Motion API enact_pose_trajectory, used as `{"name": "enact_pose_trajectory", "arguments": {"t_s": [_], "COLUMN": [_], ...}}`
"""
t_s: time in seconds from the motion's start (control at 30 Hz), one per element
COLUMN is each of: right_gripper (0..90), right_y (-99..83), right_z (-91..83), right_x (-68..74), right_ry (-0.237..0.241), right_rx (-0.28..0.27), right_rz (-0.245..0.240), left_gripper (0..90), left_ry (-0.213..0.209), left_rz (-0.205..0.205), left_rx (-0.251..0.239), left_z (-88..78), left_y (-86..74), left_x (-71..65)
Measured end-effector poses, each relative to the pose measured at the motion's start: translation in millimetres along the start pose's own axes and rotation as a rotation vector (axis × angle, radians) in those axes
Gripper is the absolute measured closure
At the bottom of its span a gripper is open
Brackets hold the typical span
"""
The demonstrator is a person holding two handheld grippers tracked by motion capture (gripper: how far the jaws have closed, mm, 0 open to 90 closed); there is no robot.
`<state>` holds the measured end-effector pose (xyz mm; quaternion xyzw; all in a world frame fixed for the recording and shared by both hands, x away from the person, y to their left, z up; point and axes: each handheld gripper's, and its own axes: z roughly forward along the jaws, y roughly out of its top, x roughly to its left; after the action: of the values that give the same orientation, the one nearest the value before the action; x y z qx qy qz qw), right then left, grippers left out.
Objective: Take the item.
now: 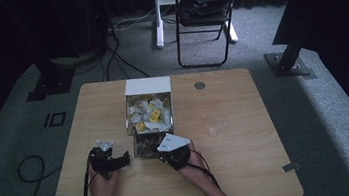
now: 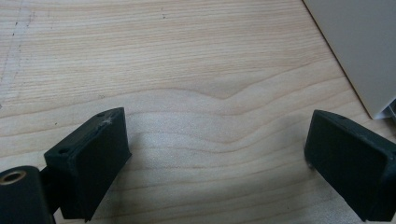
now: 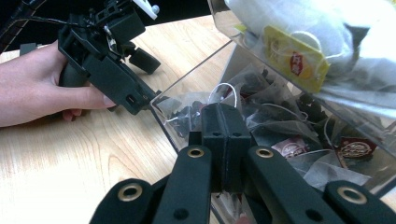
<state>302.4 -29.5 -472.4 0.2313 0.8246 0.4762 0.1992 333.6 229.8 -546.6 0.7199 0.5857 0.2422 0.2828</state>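
A clear compartment box (image 1: pixel 132 133) stands mid-table, its white lid (image 1: pixel 147 85) raised at the far side. The far compartment holds pale tea bags with yellow tags (image 1: pixel 150 113); the near one holds dark tea bags (image 1: pixel 144 144). My right gripper (image 1: pixel 157 148) reaches into the near compartment. In the right gripper view its jaws are shut (image 3: pixel 225 128) among the dark tea bags (image 3: pixel 280 121), and a white string loop (image 3: pixel 223 88) rises right at the tips. I cannot tell whether it is pinched. My left gripper (image 1: pixel 119 158) rests left of the box, open (image 2: pixel 217 144) over bare wood.
The box's white wall (image 2: pixel 355 51) lies close to the left gripper's right jaw. A hand (image 3: pixel 37 88) holds the left gripper beside the box's clear wall (image 3: pixel 196 77). The tabletop (image 1: pixel 226 122) has a round hole (image 1: pixel 199 85). A folding chair (image 1: pixel 205 13) and floor cables (image 1: pixel 30 168) surround it.
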Motion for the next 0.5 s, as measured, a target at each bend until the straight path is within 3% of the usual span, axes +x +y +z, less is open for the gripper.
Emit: {"name": "enact_pose_trajectory", "arguments": {"t_s": [0.5], "right_gripper": [90.0], "right_y": [2.7], "right_z": [-13.9], "right_x": [-0.2], "right_ry": [0.024], "right_rx": [-0.025], "right_rz": [0.006], "left_gripper": [6.9], "left_ry": [0.001], "left_rz": [0.001], "left_rx": [0.000], "left_z": [0.0], "left_y": [0.0], "left_x": [0.1]}}
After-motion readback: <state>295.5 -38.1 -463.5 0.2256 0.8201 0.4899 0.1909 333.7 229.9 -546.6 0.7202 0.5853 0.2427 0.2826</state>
